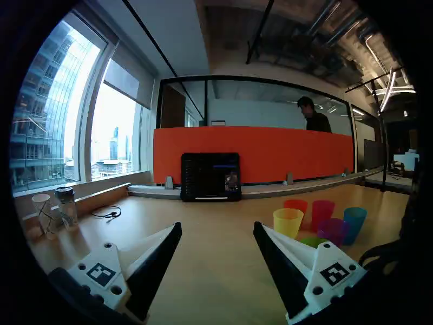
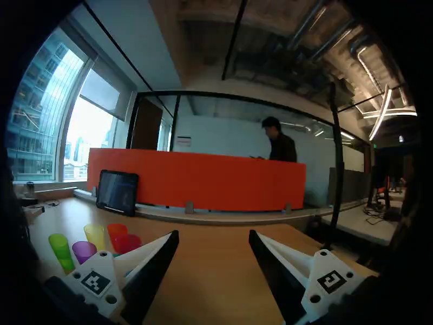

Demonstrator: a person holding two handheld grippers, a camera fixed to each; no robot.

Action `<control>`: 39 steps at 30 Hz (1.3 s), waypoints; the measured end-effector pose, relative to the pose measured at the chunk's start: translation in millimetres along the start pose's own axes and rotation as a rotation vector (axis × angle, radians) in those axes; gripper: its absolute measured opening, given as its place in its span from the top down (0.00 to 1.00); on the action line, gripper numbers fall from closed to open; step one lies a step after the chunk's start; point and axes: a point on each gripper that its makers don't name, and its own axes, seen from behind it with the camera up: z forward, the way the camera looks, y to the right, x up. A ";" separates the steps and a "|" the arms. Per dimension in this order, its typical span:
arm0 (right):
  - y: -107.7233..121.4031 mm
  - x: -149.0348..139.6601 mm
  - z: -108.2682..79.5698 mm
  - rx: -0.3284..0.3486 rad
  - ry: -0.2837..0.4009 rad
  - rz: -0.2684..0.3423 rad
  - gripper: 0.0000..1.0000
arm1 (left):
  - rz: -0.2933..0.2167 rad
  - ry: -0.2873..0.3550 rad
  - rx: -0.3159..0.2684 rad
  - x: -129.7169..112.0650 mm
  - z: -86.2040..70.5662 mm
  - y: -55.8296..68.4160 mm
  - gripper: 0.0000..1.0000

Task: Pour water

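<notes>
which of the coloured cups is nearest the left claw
The green cup, half hidden behind a finger of the left claw; the other colours stand farther back.

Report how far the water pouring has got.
Done: nothing that shows. The cups stand grouped on the table, none lifted; whether any holds water cannot be told. In hand: nothing; the left gripper and right gripper are both open and empty above the table. To do: probably grip a cup, pour, and set it down.
</notes>
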 end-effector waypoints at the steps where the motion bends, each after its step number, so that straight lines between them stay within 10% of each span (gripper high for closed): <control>1: 0.5 -0.1 -0.2 0.000 0.001 0.000 0.00 | 0.000 0.000 0.000 0.0 0.0 -0.1 0.01; 39: -4.9 -64.1 27.9 0.051 -0.023 0.058 0.00 | 0.000 0.000 0.000 1.1 -0.3 -0.7 0.01</control>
